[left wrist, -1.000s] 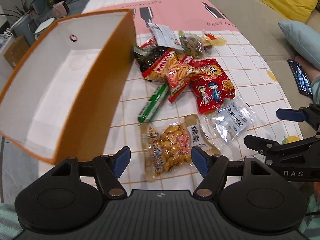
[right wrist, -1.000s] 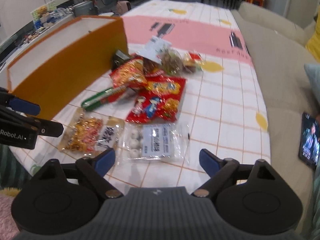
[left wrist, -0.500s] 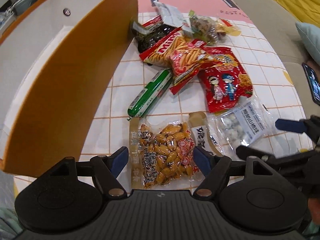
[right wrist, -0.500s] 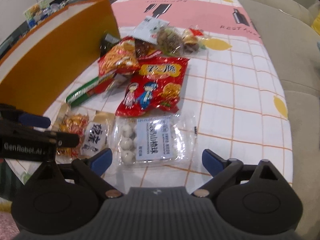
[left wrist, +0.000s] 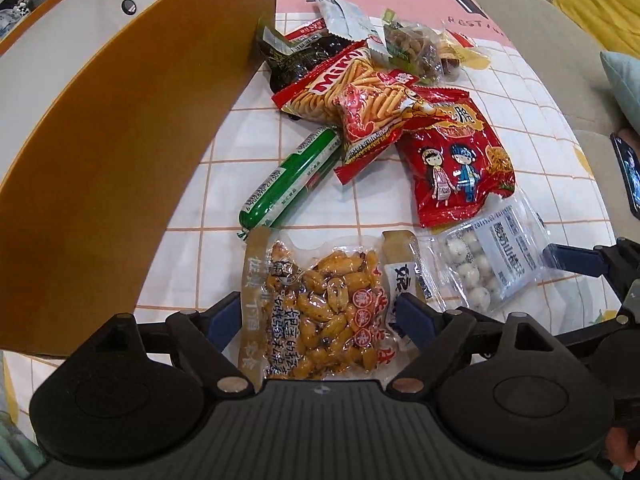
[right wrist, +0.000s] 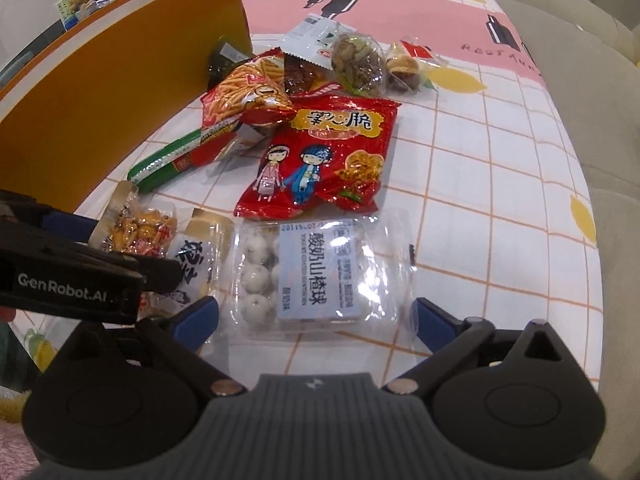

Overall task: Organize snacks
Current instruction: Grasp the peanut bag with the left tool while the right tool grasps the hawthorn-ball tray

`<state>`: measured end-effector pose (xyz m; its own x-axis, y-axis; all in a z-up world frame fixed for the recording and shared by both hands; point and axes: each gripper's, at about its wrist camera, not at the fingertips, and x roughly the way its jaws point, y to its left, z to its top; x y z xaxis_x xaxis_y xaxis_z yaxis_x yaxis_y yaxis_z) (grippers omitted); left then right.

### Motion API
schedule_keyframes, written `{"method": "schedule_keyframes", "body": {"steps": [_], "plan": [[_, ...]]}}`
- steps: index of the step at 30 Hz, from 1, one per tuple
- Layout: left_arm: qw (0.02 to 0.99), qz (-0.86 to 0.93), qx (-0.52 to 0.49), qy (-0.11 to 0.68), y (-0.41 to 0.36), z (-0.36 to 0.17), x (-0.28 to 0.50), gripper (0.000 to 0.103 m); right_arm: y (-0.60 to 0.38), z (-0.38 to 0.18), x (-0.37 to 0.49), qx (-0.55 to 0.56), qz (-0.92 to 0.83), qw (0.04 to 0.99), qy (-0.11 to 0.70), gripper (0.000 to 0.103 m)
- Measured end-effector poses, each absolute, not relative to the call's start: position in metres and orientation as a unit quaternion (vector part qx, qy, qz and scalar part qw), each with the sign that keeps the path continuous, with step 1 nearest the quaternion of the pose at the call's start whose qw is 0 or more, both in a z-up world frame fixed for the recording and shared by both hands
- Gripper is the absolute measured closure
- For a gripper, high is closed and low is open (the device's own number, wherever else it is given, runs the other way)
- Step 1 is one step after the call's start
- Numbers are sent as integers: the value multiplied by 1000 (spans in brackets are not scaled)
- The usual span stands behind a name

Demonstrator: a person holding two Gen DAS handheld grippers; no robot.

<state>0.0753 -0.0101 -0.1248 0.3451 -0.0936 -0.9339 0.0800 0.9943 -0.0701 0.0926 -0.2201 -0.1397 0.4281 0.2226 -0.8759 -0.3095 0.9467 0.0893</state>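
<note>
A pile of snack packets lies on the checked tablecloth [left wrist: 224, 184] beside an orange box [left wrist: 120, 128]. My left gripper [left wrist: 320, 316] is open, its blue pads either side of a clear bag of yellow-brown nuts [left wrist: 320, 300], low over it. My right gripper [right wrist: 316, 316] is open, straddling a clear pack of white yogurt balls [right wrist: 316, 264]. Beyond lie a red cartoon crisp bag [right wrist: 320, 160], a green sausage stick [left wrist: 292, 180], a red stick-snack bag [left wrist: 352, 100], a dark packet [left wrist: 296, 60] and bags of nuts [right wrist: 356, 60].
The orange box [right wrist: 100, 92] with a white inside stands on the left, close to the left gripper. A beige sofa [right wrist: 592, 80] runs along the table's right edge. A phone [left wrist: 628, 172] lies on the sofa, with yellow and blue cushions behind.
Both grippers have moved forward and down onto the table: the left now straddles the nut bag, the right straddles the yogurt ball pack. Both stay open.
</note>
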Motion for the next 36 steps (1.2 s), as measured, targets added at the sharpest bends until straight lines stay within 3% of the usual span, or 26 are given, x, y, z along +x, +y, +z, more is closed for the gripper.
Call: {"method": "schedule_keyframes", "body": {"steps": [11, 15, 19, 24, 36], "plan": [[828, -66, 5, 557, -13, -126, 73, 7, -211, -141, 88, -75, 173, 845, 500, 8], [829, -68, -13, 555, -7, -123, 72, 15, -211, -139, 87, -71, 174, 846, 499, 14], [836, -75, -19, 543, -6, -117, 68, 31, -212, -136, 86, -65, 176, 847, 497, 20], [835, -71, -33, 545, -4, -116, 66, 32, -214, -133, 86, -51, 176, 847, 499, 26], [839, -57, -65, 537, 7, -101, 56, 32, -220, -118, 76, -35, 171, 855, 488, 28]]}}
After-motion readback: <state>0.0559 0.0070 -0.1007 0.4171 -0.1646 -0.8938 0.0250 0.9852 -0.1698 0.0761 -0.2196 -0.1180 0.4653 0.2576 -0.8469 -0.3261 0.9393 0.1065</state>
